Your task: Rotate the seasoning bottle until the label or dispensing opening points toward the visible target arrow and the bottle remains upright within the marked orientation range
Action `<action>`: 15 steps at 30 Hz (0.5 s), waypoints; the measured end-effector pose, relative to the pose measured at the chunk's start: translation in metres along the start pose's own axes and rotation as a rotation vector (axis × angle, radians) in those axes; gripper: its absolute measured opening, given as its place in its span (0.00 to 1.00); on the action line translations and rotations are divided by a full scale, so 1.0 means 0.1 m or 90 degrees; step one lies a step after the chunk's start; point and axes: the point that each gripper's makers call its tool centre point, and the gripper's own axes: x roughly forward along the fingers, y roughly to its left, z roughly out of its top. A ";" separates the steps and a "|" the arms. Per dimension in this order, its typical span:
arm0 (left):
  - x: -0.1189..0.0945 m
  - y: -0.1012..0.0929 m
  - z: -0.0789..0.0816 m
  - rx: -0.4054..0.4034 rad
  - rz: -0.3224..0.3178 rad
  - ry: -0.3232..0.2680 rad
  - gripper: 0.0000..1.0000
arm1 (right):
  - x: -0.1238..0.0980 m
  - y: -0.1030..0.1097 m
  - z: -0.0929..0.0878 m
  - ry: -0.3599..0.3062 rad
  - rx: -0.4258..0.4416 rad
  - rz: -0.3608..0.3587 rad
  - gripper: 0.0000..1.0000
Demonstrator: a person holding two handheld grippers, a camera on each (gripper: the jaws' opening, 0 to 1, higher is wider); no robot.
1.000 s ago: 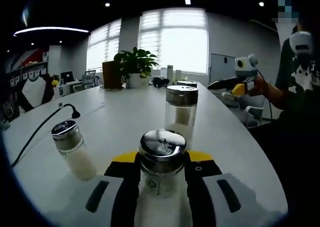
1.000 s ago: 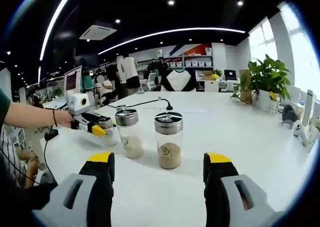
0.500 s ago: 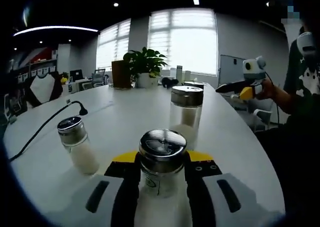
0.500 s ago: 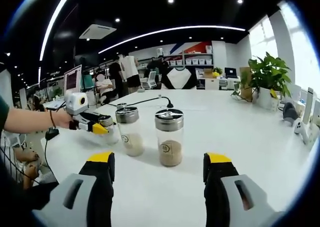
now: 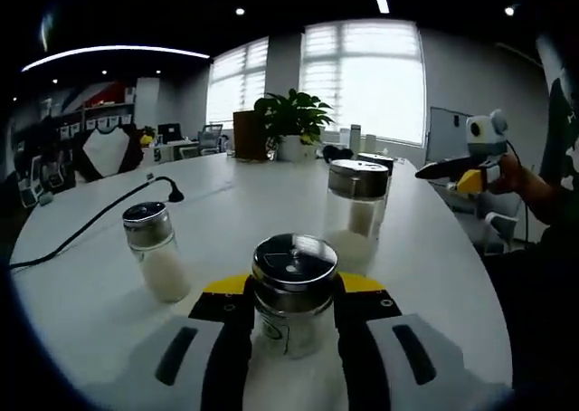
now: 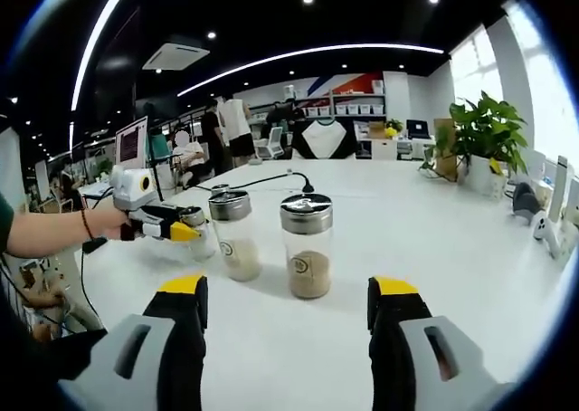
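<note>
Three clear glass seasoning bottles with round silver metal lids stand on the long white table (image 6: 470, 248). All three are upright, long axis vertical.

In the left gripper view, the left tool (image 5: 292, 325) has its black, yellow-tipped jaws clamped on the nearest clear seasoning bottle (image 5: 292, 293), one jaw pressed to each side of the glass. This bottle sits at the near edge of the table; its lid faces up, with a small opening mark on top, and a small round label faces the camera. Its contents look white. Beyond it to the left stands the smaller bottle of white powder (image 5: 156, 262), and to the right the taller bottle with white grains (image 5: 355, 214), about half full. A black cable (image 5: 99, 225) curves across the table on the far left. A green potted plant (image 5: 294, 126) stands at the far end by the windows.

In the right gripper view, the right tool (image 6: 288, 325) hangs over the table with its jaws wide apart and nothing between them. Ahead of it stands a bottle with brown seasoning (image 6: 307, 245) low in the glass, round label toward the camera, and just beside it a bottle of pale seasoning (image 6: 233, 233). The left tool comes in from the left, gripping a third bottle.
</note>
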 end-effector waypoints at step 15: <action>-0.02 0.07 -0.01 -0.042 0.125 -0.012 0.36 | 0.01 0.01 -0.01 0.002 0.003 0.002 0.73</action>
